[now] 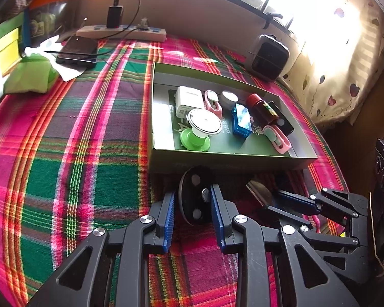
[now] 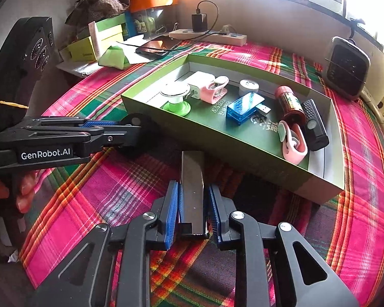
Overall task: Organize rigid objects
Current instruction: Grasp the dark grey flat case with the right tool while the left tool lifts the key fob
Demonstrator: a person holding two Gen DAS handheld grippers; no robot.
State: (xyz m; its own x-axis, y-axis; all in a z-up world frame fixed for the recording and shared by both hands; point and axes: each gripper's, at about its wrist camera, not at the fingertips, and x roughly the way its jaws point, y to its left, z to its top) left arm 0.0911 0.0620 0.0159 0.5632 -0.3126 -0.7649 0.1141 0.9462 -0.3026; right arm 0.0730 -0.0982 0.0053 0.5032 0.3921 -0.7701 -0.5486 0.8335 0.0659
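Note:
My left gripper (image 1: 193, 194) is shut on a black round disc (image 1: 192, 199) with silver studs, held on edge just in front of the green box (image 1: 230, 162). Beside it, my right gripper (image 2: 193, 188) is shut on a dark flat bar (image 2: 192, 179) that points toward the green box (image 2: 217, 143). The right wrist view also shows the left gripper (image 2: 130, 128) from the side, with the disc (image 2: 138, 124) at the box's near corner. The box holds several items: a white charger (image 1: 188, 101), a green suction holder (image 1: 195, 138), a blue USB device (image 1: 240, 120), a brown bottle (image 1: 262, 110), pink clips (image 1: 280, 139).
A plaid cloth (image 1: 89, 153) covers the surface. At the back lie a power strip (image 1: 120, 32) with a plugged charger, a phone (image 1: 78, 50) and a green pouch (image 1: 30, 76). A dark boxy device (image 1: 267, 57) stands by the curtain. A person's hand (image 2: 23, 192) grips the left handle.

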